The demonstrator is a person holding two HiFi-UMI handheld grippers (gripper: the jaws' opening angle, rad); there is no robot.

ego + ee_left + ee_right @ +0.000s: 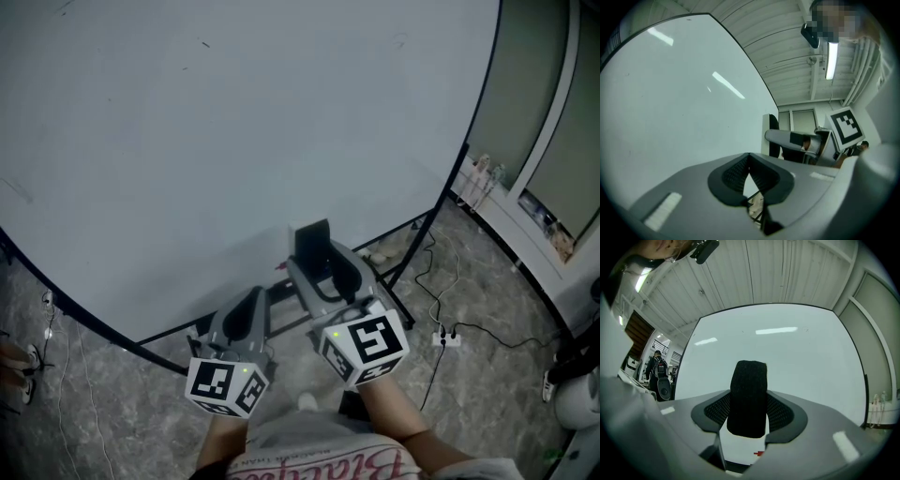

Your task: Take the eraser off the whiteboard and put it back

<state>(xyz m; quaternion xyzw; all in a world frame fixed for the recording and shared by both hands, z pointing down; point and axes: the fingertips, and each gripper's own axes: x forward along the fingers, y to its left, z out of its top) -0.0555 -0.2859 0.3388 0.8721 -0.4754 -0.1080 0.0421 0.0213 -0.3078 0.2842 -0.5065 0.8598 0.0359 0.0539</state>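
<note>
The left claw, clenched on nothing, hangs low before the whiteboard, its pads meeting at the tips in the left gripper view. A black-and-white square marker faces up on its cube. Just beside it, the right claw grips the eraser between both pads. The eraser stands upright, with a dark felt face over a white body. A small red mark on that white body is too small to read. The eraser is close to the whiteboard's lower edge; whether they touch cannot be told. Red script on the person's shirt is cut off. At far right, a power strip lies on the floor.
</note>
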